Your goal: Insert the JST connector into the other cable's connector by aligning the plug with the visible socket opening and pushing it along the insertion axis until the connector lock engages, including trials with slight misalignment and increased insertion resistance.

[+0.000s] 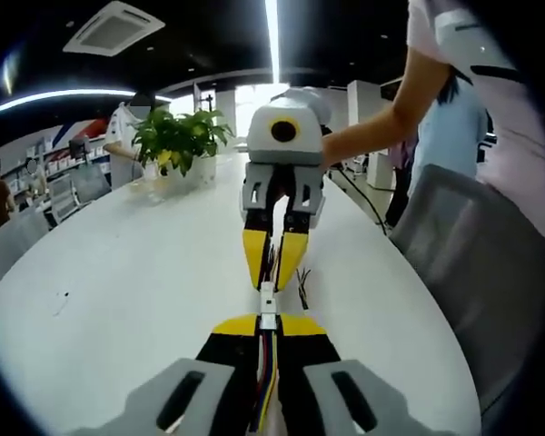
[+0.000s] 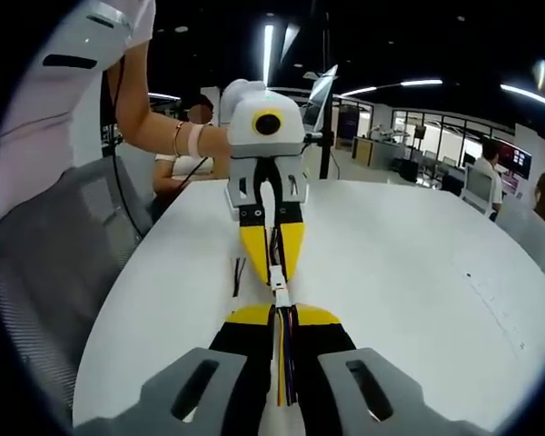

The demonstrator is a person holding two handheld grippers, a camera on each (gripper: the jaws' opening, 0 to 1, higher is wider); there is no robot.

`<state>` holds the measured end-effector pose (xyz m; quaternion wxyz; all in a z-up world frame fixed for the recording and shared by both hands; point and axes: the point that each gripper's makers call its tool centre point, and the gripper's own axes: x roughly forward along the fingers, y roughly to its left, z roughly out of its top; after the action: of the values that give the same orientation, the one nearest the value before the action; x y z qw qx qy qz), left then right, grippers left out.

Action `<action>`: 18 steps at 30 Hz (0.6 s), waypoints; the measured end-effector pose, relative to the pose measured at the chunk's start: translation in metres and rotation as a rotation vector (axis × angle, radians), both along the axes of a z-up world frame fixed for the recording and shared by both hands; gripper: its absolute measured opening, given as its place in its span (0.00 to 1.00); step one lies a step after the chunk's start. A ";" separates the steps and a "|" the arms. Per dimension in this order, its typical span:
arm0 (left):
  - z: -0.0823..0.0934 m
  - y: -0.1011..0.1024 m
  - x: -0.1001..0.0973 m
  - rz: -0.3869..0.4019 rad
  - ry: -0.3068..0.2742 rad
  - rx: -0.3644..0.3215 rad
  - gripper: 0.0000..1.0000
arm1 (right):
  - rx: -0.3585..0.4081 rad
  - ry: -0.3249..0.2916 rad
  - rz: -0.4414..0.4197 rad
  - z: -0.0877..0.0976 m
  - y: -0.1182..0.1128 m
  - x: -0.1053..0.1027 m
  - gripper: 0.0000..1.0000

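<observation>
Left tool (image 1: 267,323) clamps its wired connector (image 1: 268,300), mated tip-to-tip with right tool's (image 1: 274,261) gripped cable

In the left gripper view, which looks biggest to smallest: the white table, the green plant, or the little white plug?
1. Round white table, by far.
2. Leafy green potted plant, though it sits farther away.
3. Small white plastic connector between the two claws' yellow tips.

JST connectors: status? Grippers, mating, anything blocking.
Left gripper and right gripper each shut on a cable, facing tip to tip. White connectors meet between them; lock state unclear. Table clear along the axis.
</observation>
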<state>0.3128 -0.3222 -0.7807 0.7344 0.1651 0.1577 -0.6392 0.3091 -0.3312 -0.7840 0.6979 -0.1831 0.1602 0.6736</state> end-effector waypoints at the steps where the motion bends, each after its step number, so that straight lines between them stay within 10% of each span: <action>1: 0.000 0.000 0.000 0.000 0.001 0.000 0.00 | 0.000 0.001 0.000 0.000 0.000 0.000 0.03; 18: 0.001 0.001 0.003 0.020 0.015 -0.009 0.00 | -0.006 0.015 -0.006 -0.002 0.000 -0.001 0.03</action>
<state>0.3162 -0.3207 -0.7799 0.7404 0.1556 0.1619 -0.6335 0.3085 -0.3310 -0.7863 0.6980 -0.1795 0.1678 0.6726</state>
